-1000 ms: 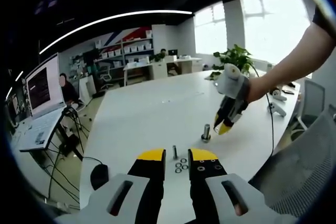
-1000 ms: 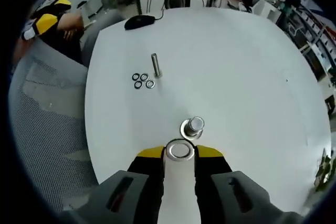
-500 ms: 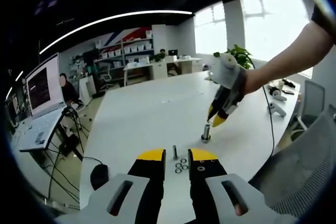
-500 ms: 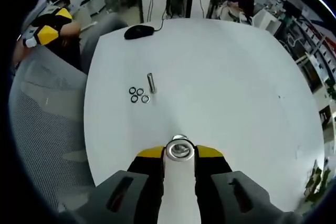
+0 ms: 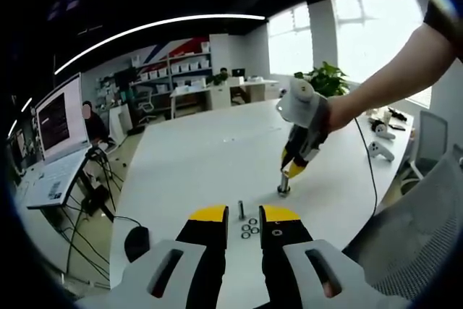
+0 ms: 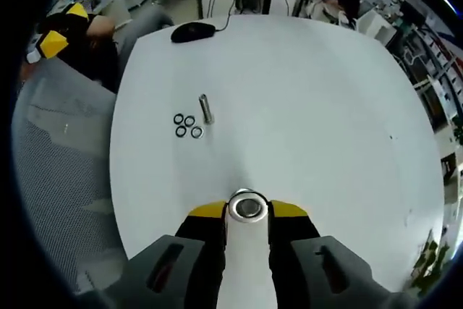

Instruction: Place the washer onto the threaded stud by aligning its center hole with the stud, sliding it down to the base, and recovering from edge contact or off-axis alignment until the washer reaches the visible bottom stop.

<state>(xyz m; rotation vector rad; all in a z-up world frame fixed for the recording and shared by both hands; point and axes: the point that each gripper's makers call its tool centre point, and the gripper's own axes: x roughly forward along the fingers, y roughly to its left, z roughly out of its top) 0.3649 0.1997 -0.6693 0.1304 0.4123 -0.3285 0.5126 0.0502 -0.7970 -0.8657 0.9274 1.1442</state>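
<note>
The right gripper (image 6: 248,211) pinched the washer (image 6: 247,206) between its jaws directly above the stud (image 5: 283,183) on the white table (image 6: 311,113), while the left gripper (image 5: 244,216) hung open nearby.

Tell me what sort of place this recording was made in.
Most likely an open-plan office or lab workspace. A large white table holds the work, a laptop stands open on a stand at the side, shelves of white bins line the far wall, and a potted plant sits by the bright windows.
</note>
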